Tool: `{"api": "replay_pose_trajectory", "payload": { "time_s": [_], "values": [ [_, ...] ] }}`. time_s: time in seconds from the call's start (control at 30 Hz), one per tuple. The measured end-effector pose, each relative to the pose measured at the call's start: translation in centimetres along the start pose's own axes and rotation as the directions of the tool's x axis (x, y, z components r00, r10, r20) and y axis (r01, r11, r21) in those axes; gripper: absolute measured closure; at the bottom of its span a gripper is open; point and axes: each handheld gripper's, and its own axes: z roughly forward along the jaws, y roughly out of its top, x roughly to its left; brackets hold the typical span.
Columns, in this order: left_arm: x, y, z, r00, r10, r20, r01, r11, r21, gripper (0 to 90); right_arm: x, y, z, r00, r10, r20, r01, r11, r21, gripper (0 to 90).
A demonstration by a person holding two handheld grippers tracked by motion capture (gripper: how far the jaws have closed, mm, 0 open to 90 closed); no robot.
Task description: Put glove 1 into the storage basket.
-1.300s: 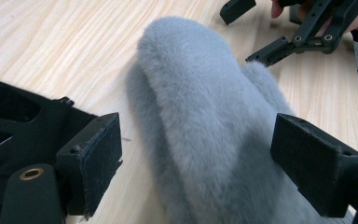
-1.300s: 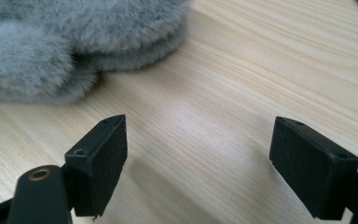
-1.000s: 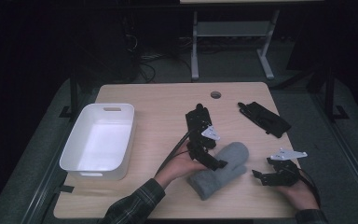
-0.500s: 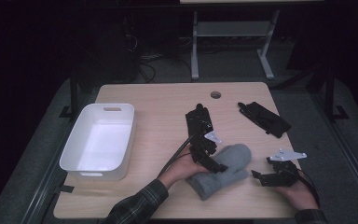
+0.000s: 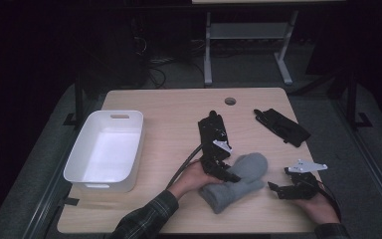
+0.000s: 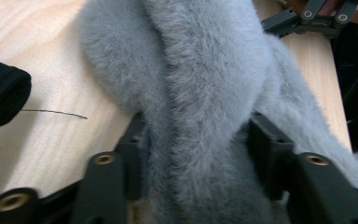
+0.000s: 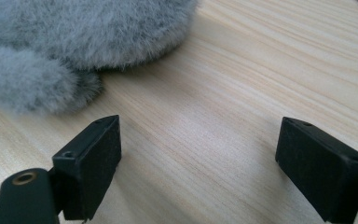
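Observation:
A grey fuzzy mitten [image 5: 243, 172] lies on the wooden table [image 5: 169, 109], near the front. My left gripper [image 5: 227, 174] comes down on its middle. In the left gripper view its jaws have just been closing, and my left gripper [image 6: 198, 140] now pinches a raised fold of the mitten [image 6: 205, 70] between its pads [image 6: 133, 147]. My right gripper [image 5: 274, 188] rests low on the table just right of the mitten. In the right gripper view my right gripper [image 7: 198, 140] stands open over bare wood, with the mitten [image 7: 74, 37] ahead at the upper left.
A white bin [image 5: 104, 149] stands at the table's left side. One black glove [image 5: 211, 130] lies just behind the left gripper and another [image 5: 281, 127] at the back right. A round hole [image 5: 230, 101] marks the table's far edge.
My left gripper has sunk a little onto the mitten and its jaws have closed on the fur, bunching it. The right gripper has stayed where it was.

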Motion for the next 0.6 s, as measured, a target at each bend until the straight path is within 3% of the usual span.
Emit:
{"api": "replay_pose_trajectory", "payload": {
  "time_s": [0.17,0.23,0.33,0.6],
  "values": [
    [-0.8,0.3,-0.2,0.9981,0.051,-0.035,-0.05,0.9984,0.025,70.3,0.0,0.0,0.0,1.0,0.0,0.0,0.0,1.0,0.0,14.1],
    [-1.1,0.4,-0.3,0.9981,0.044,-0.042,-0.043,0.9986,0.031,73.1,0.0,0.0,0.0,1.0,0.0,-0.001,0.0,1.0,0.001,14.1],
    [-1.2,0.5,-0.7,0.9988,0.031,-0.037,-0.03,0.9994,0.018,74.9,0.0,0.0,0.0,1.0,0.0,-0.001,0.0,1.0,0.001,14.0],
    [-1.9,0.8,-2.1,0.9977,0.046,-0.051,-0.046,0.9989,-0.005,75.4,0.0,0.0,0.0,1.0,0.001,-0.001,-0.001,1.0,0.001,14.0]
  ]
}}
